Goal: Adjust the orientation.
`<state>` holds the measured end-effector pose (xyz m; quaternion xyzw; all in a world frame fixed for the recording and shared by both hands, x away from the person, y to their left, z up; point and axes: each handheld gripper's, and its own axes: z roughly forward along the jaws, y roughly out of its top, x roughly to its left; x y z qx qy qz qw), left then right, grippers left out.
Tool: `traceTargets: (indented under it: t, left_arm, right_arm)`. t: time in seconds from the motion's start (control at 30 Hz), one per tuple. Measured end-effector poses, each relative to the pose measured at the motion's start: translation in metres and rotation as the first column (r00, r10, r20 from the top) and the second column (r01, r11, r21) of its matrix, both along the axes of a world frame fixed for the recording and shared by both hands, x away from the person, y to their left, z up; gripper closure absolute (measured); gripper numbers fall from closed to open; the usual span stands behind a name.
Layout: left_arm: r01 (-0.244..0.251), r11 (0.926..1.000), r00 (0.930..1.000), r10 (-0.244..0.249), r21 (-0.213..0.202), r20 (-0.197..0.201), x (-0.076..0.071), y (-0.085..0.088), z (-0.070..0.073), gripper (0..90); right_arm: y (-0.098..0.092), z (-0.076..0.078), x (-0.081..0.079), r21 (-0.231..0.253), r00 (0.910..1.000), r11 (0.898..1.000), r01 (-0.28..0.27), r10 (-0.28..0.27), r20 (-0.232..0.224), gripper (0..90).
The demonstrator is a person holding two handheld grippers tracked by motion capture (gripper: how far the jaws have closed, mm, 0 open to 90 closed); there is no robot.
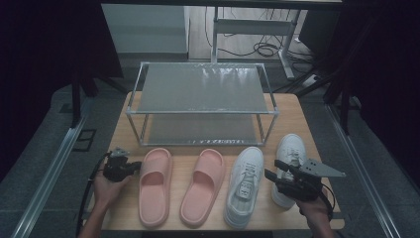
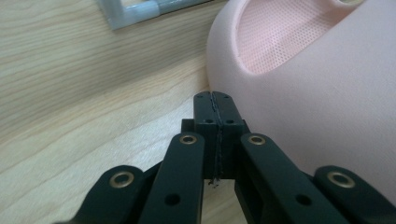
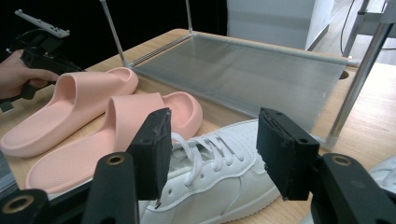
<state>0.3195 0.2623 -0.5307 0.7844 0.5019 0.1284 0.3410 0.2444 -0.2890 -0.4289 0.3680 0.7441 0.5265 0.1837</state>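
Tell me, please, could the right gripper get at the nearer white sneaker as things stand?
Probably yes: the right gripper is open, and the white sneaker lies just beyond its jaws with nothing between.

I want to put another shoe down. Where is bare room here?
Both rack shelves are bare. Bare strips of table flank the rack. The front row is crowded: pink slippers and white sneakers lie side by side.
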Motion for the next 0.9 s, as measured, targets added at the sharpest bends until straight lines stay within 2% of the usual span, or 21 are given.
traceTargets:
  t: [0.07, 0.23, 0.37, 0.57, 0.63, 0.8, 0.9]
  left_arm:
    - [0.01, 0.9999, 0.9999, -0.01, -0.013, -0.002, 0.003, -0.003, -0.001, 90.0]
    - [0.02, 0.9997, 0.9998, -0.02, -0.011, 0.005, 0.005, -0.006, -0.001, 89.9]
    - [0.0, 0.9998, 0.9998, 0.0, -0.019, 0.02, -0.001, 0.0, 0.005, 89.8]
    - [-0.006, 0.9986, 0.9986, 0.009, -0.052, 0.052, -0.031, 0.012, 0.019, 89.3]
    - [0.004, 0.9968, 0.9986, 0.0, -0.08, 0.052, -0.045, 0.014, 0.022, 89.3]
    - [0.039, 0.9924, 0.9981, -0.033, -0.117, 0.052, -0.07, 0.006, 0.028, 89.6]
    - [0.058, 0.99, 0.9969, -0.05, -0.129, 0.061, -0.081, -0.002, 0.031, 89.8]
  right_arm:
    - [0.001, -0.001, 0.0, -0.003, 1.0, 1.0, -0.003, 0.003, 0.003, 46.3]
    - [0.001, -0.001, 0.0, -0.003, 1.0, 1.0, -0.003, 0.003, 0.003, 46.3]
    - [0.001, -0.001, 0.0, -0.004, 1.0, 1.0, 0.0, 0.0, 0.003, 46.3]
    - [0.0, 0.0, -0.001, -0.002, 1.0, 1.0, 0.005, -0.005, 0.003, 46.3]
    - [0.0, 0.0, -0.001, -0.003, 1.0, 1.0, 0.004, -0.004, 0.007, 46.3]
    - [0.002, 0.0, -0.001, -0.007, 1.0, 1.0, 0.001, -0.001, 0.005, 46.3]
    - [0.002, -0.001, 0.0, -0.009, 1.0, 1.0, 0.0, 0.0, 0.003, 46.3]
